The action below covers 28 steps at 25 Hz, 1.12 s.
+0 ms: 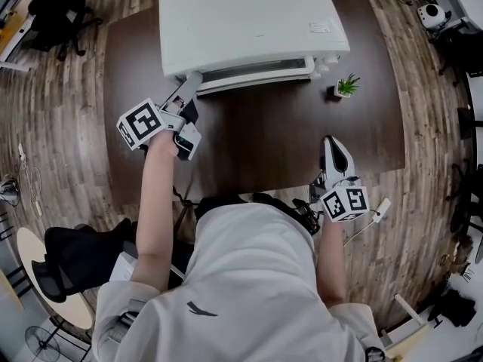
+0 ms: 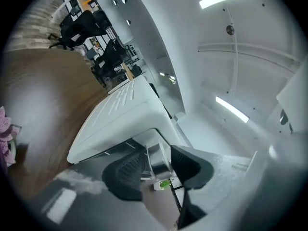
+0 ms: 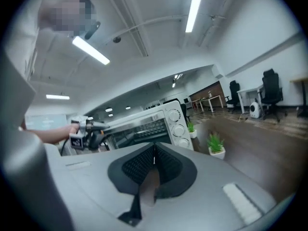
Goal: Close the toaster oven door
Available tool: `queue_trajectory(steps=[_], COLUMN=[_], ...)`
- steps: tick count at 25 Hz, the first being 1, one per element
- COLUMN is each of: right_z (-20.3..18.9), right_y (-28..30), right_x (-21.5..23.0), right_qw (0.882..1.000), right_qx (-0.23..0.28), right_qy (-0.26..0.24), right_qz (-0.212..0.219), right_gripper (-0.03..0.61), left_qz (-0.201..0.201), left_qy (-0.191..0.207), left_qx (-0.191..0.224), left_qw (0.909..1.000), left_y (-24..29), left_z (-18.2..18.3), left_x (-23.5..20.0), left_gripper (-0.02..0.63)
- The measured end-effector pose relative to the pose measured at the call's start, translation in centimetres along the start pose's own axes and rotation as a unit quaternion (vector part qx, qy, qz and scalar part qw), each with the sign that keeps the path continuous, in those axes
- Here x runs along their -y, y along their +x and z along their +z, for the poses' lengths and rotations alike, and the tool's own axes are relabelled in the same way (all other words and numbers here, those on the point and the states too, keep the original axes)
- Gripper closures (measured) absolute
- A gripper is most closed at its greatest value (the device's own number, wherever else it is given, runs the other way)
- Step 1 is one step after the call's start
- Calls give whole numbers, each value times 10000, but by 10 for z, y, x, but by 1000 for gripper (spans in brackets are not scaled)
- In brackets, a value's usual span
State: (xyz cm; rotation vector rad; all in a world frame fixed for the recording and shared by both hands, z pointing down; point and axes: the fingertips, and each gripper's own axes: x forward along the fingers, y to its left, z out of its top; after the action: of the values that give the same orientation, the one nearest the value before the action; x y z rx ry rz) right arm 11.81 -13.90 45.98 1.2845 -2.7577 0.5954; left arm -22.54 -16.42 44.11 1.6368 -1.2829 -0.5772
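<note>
Toaster oven door (image 1: 253,72) between parted jaws of left gripper (image 1: 190,85); right gripper (image 1: 330,143) closed, empty; two plants (image 3: 215,143).

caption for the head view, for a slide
Head view: left gripper, jaws apart, at the door of the white toaster oven on a dark table; right gripper shut near the table edge.

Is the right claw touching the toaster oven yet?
Apart. The head view shows the right claw shut near the front edge of the table, with a wide strip of tabletop between it and the toaster oven.
</note>
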Motion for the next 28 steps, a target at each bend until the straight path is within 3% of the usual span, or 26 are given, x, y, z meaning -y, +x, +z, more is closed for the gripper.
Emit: queue_trajectory(steps=[6,10,12,14,17,20,23,24,26,28], right_z=[33,50,55,54,49,43,34,32,26,23], right_y=[90,135,144,146,147,148,146,146,148,153], right_x=[-52,-73,-73,-67,-59,-53,-49,-51,-55,-56], right_qw=[9861,9550,9393,9322,9243,9177,8962,8883,8787,8741], right_qx=[271,497,710,840,867,739,572,493,324,296], right_qy=[1153,2452,2966,3214,3482,3774,4351,4522,4710,4788], right_qz=[1168,1595,1570,1437,1301,998,649,628,712,761], right_gripper=[493,456,454,517,561,560,557,547,430,457], left_qz=[-54,-44,-8,-37,-147,-205,-195,-181,-159,-171], left_qy=[-31,-22,-36,-41,-40,-50,-58,-54,-42,-56], left_qx=[-35,-62,-77,-78,-43,6,22,20,17,28], left_qw=[10000,10000,10000,10000,9999,9998,9998,9998,9999,9998], left_y=[2,2,2,2,3,3,2,1,1,3], left_z=[-1,-2,-3,-4,-3,-2,-2,-2,-3,-4], left_x=[0,-1,-1,-1,1,1,1,1,1,1], left_gripper=[437,436,434,434,431,431,431,430,430,430])
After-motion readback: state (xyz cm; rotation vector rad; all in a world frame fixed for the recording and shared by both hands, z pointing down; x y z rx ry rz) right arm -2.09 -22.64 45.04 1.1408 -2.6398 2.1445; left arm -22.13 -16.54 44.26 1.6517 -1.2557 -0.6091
